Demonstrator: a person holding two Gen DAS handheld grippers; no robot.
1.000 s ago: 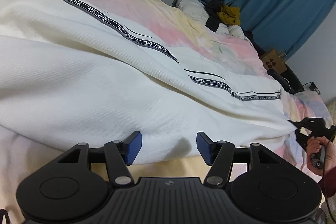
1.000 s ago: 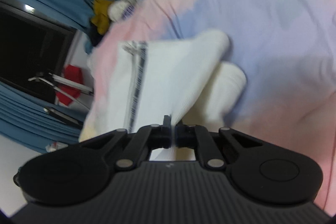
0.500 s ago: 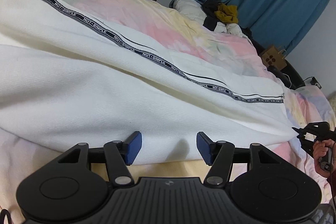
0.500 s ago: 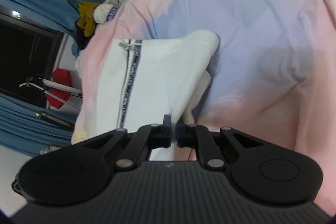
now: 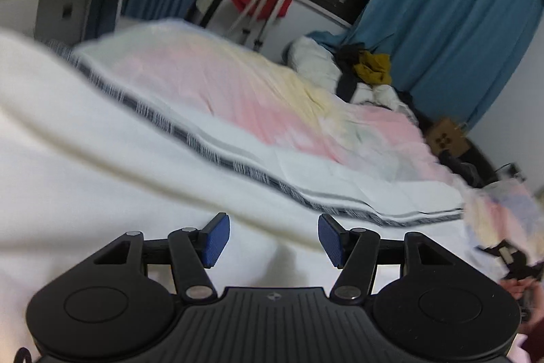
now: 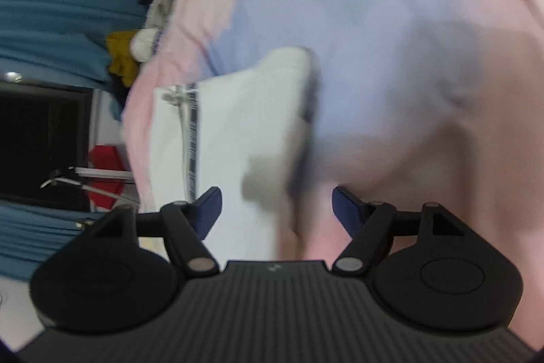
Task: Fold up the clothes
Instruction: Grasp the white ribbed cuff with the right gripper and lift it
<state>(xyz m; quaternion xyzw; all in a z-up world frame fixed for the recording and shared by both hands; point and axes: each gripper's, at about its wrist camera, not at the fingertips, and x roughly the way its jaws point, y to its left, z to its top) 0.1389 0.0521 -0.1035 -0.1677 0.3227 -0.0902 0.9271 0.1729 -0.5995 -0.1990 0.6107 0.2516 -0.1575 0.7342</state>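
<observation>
Releasing: right gripper [image 6: 277, 213] fingers now apart, white garment [image 6: 234, 131] seemingly dropped.

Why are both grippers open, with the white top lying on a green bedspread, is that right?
Not quite. Both the left gripper and the right gripper are open, and the white top does lie there, but the bedspread is pink, pale blue and yellow, not green. The right wrist view shows it.
</observation>
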